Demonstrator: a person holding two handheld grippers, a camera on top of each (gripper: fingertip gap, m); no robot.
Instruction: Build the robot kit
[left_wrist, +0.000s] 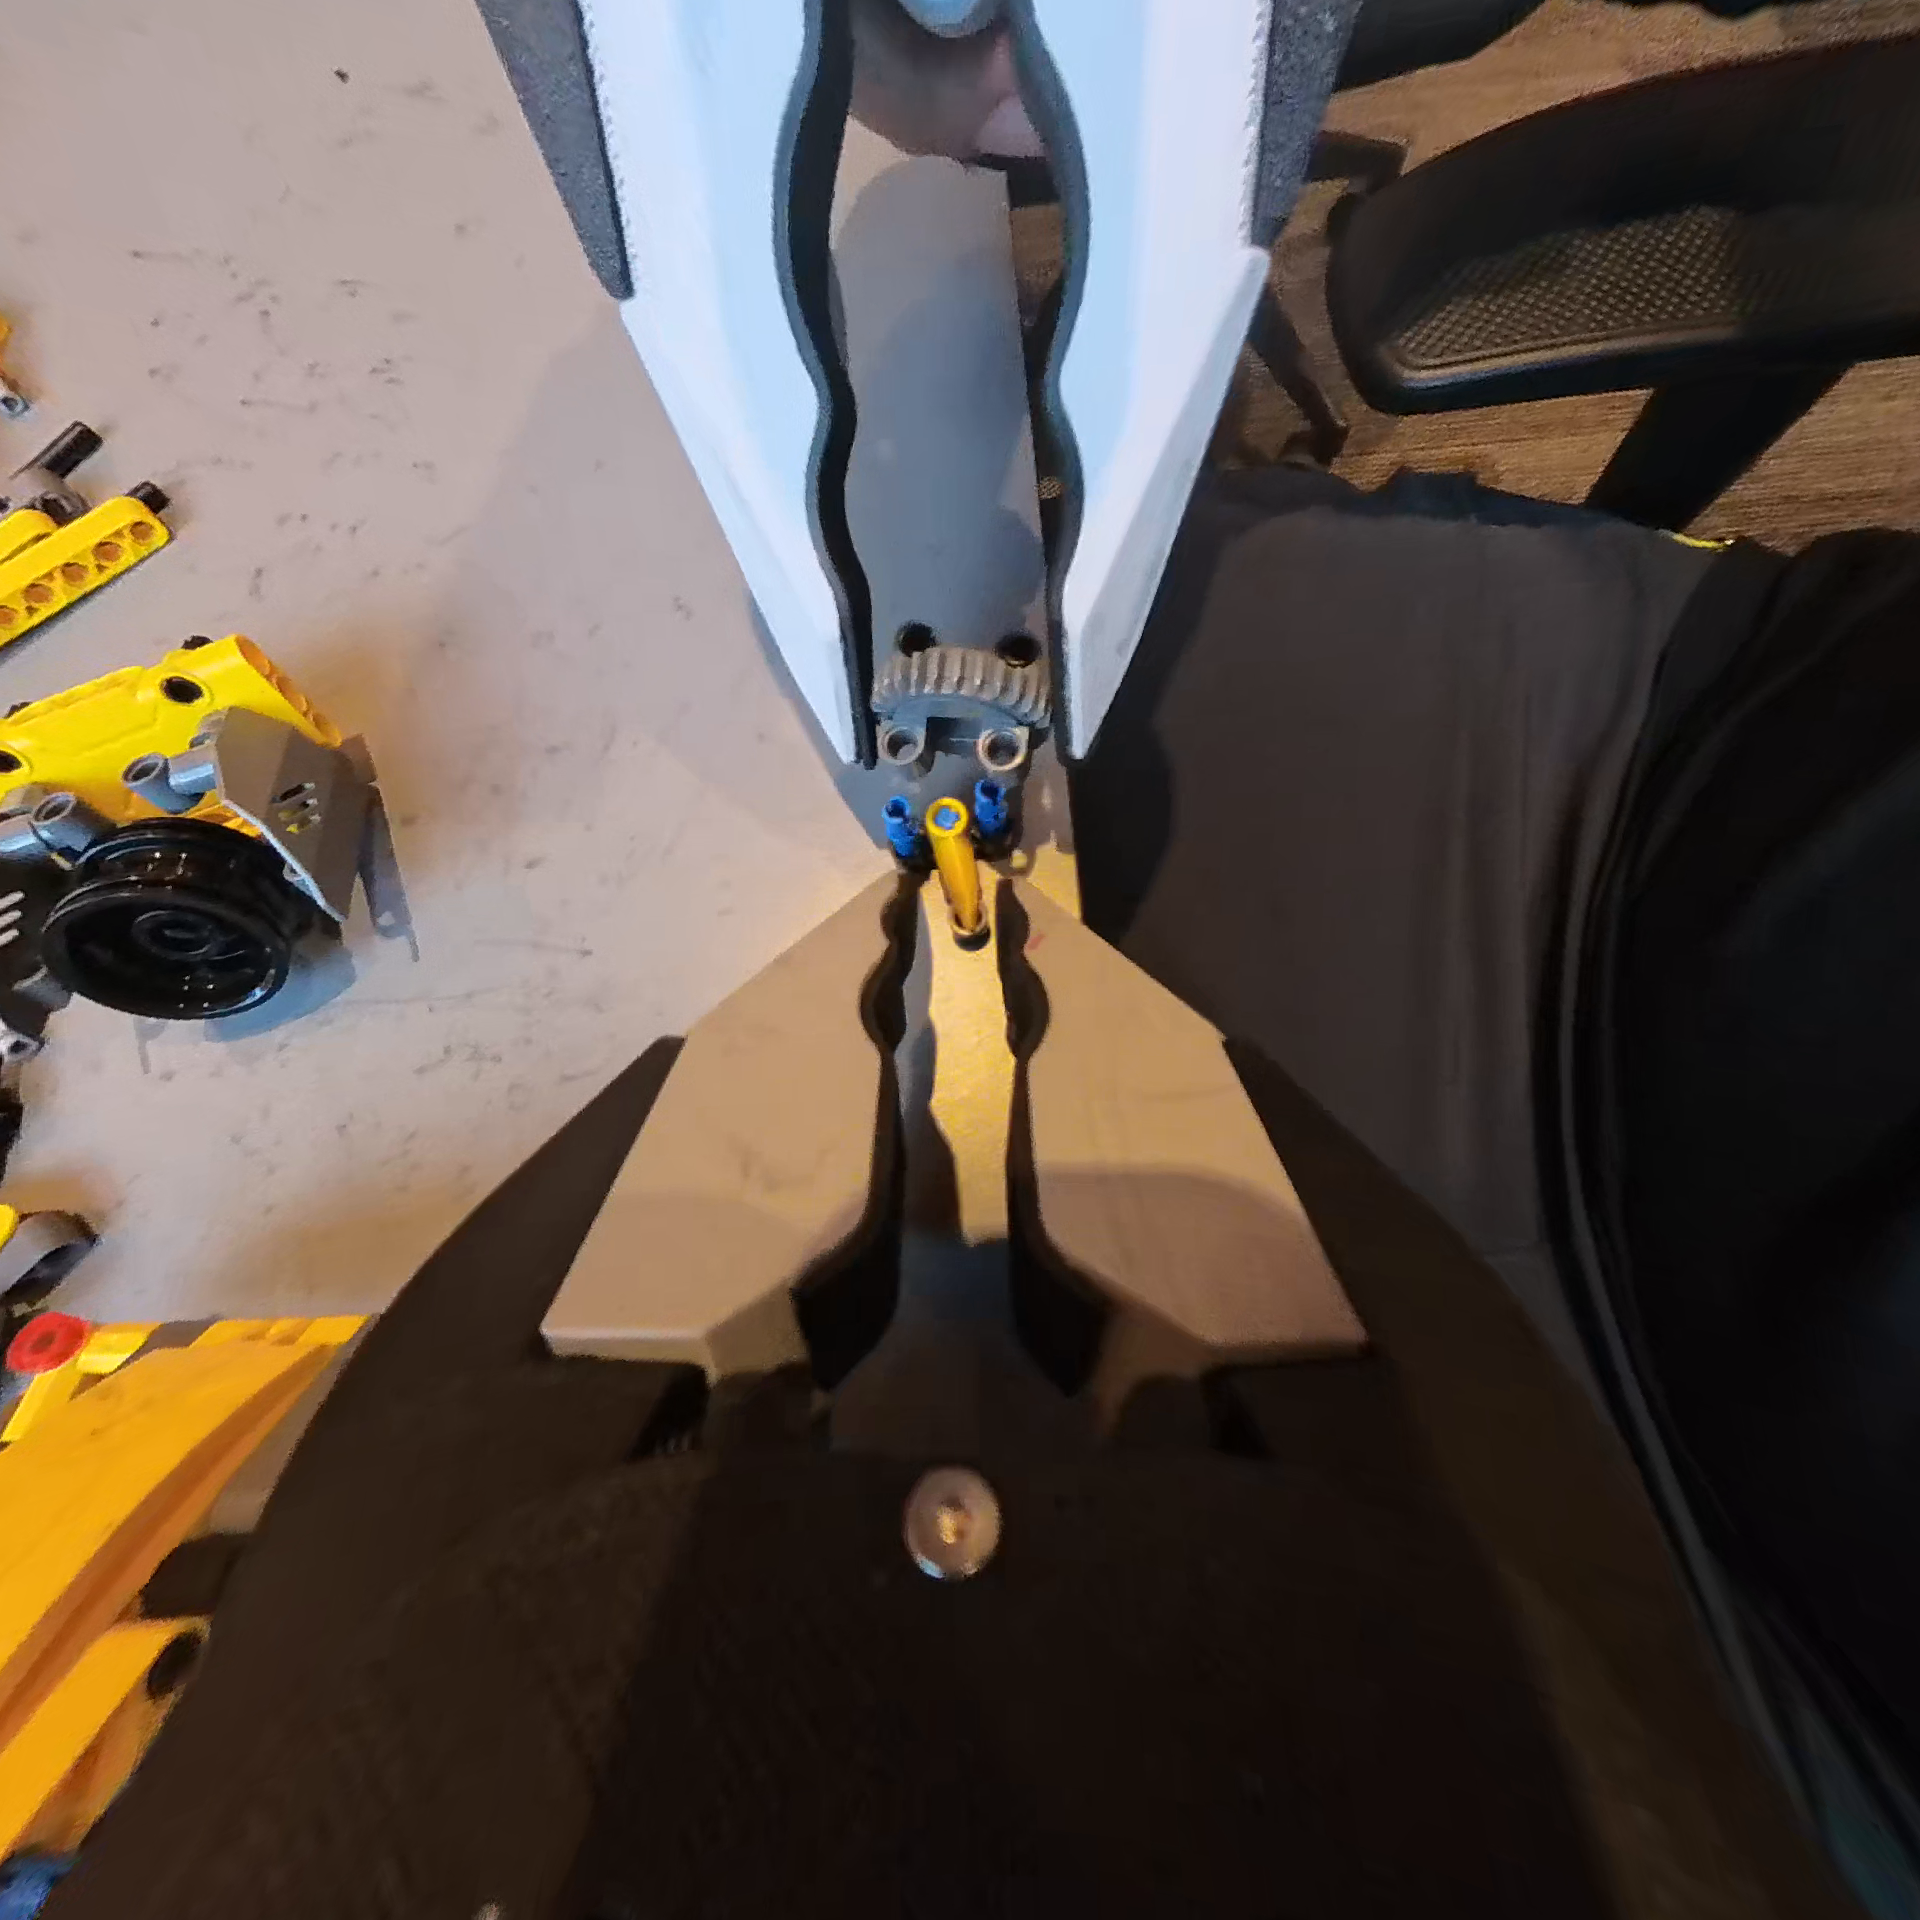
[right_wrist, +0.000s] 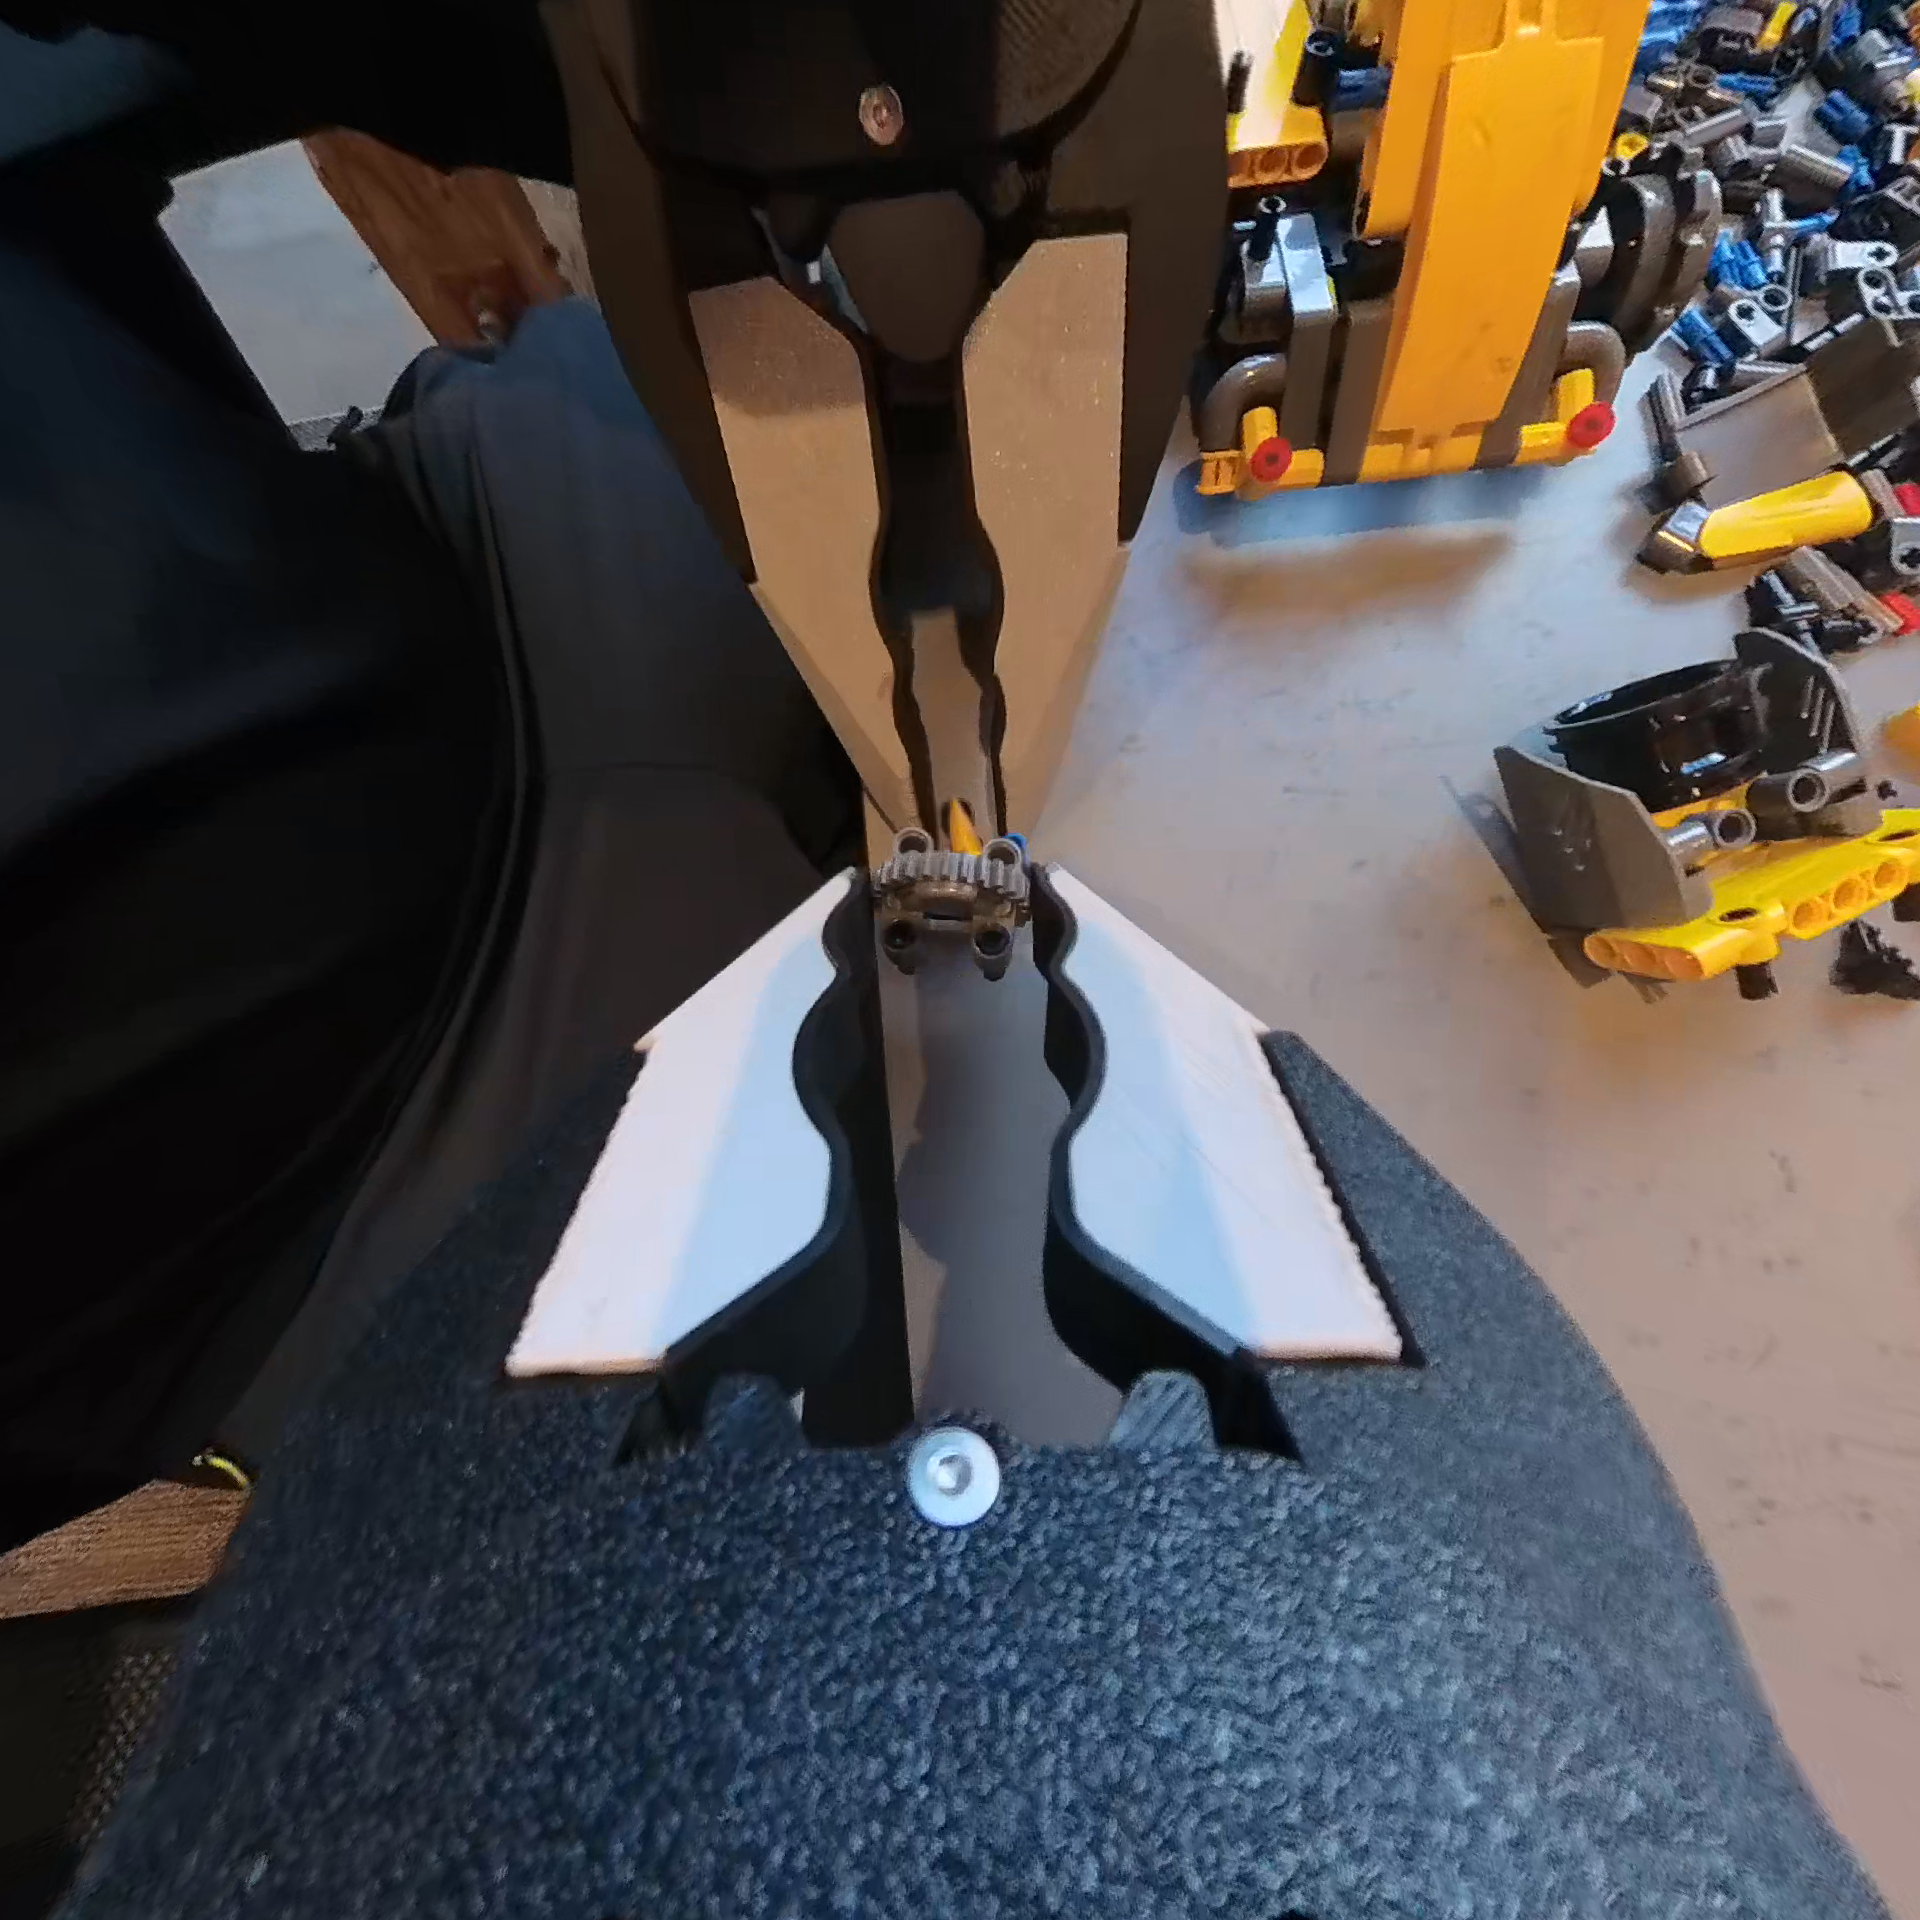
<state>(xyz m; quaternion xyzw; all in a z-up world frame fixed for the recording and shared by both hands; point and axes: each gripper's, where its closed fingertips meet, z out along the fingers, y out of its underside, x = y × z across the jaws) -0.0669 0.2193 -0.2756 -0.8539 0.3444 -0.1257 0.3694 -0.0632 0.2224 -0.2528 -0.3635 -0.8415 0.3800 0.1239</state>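
Note:
Over the table's edge the two grippers meet tip to tip. My left gripper (left_wrist: 958, 883), with tan fingers, is shut on a small black piece (left_wrist: 951, 852) carrying a yellow axle and two blue pins. My right gripper (right_wrist: 951, 883), with white fingers, is shut on a grey toothed gear block (right_wrist: 948, 904) with round pin holes. In the left wrist view the right gripper (left_wrist: 961, 753) comes down from the top with the gear block (left_wrist: 956, 707) just above the blue pins. In the right wrist view the left gripper (right_wrist: 956, 821) comes from the top, the yellow axle (right_wrist: 961, 826) peeking behind the gear block.
On the pale table (left_wrist: 468, 416) lie a black wheel on a yellow-grey assembly (left_wrist: 166, 925) and yellow beams (left_wrist: 83, 561). A yellow vehicle body (right_wrist: 1455, 260), a pile of loose pieces (right_wrist: 1818, 156) and a wheel-arch assembly (right_wrist: 1714, 831) lie right. A person's dark clothing (left_wrist: 1455, 935) and a chair (left_wrist: 1610, 291) are beyond the edge. The tips of both grippers are at nearly the same place.

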